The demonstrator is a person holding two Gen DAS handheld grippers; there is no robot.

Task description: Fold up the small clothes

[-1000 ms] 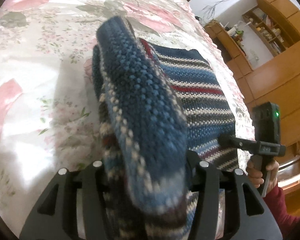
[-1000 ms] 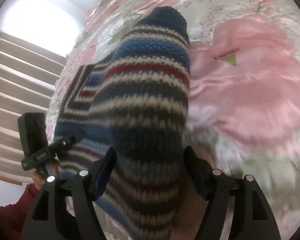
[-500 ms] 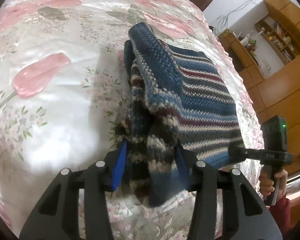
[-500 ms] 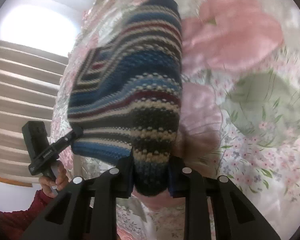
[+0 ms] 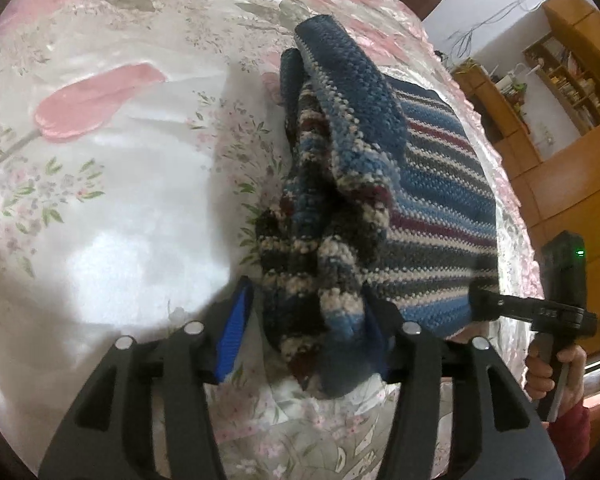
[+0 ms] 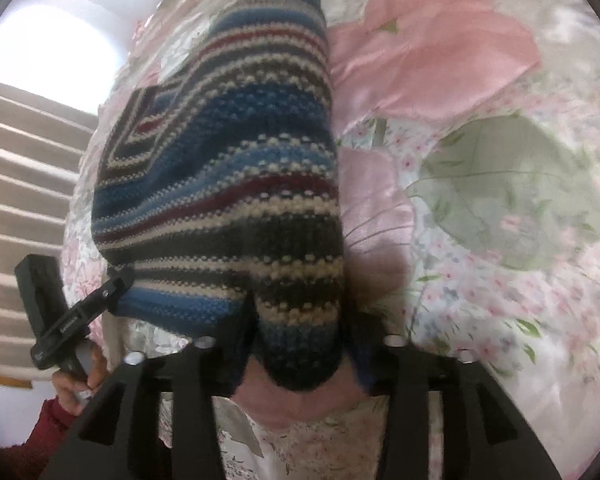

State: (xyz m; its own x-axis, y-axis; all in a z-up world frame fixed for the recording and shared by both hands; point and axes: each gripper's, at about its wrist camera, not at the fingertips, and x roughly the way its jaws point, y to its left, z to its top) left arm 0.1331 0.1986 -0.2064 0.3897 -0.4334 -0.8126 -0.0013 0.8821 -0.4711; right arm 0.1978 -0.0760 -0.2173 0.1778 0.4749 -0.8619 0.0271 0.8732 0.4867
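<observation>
A striped knit sweater in blue, cream, maroon and dark grey lies on the floral bedspread. Its left edge is doubled over into a thick roll. My left gripper is shut on the near end of that roll, and one blue pad shows beside the knit. In the right wrist view the sweater runs away from me, and my right gripper is shut on its bunched near end. Each gripper shows in the other's view at the sweater's near corner: right gripper, left gripper.
The pink and white satin bedspread spreads out all around the sweater. Wooden cabinets and shelves stand beyond the bed's far side. A bright window and beige curtain are on the other side. A hand in a red sleeve holds the right gripper.
The raised sweater has come down onto the bed and now lies lower and farther from both cameras. Both grippers' fingers have narrowed on the knit since a second ago.
</observation>
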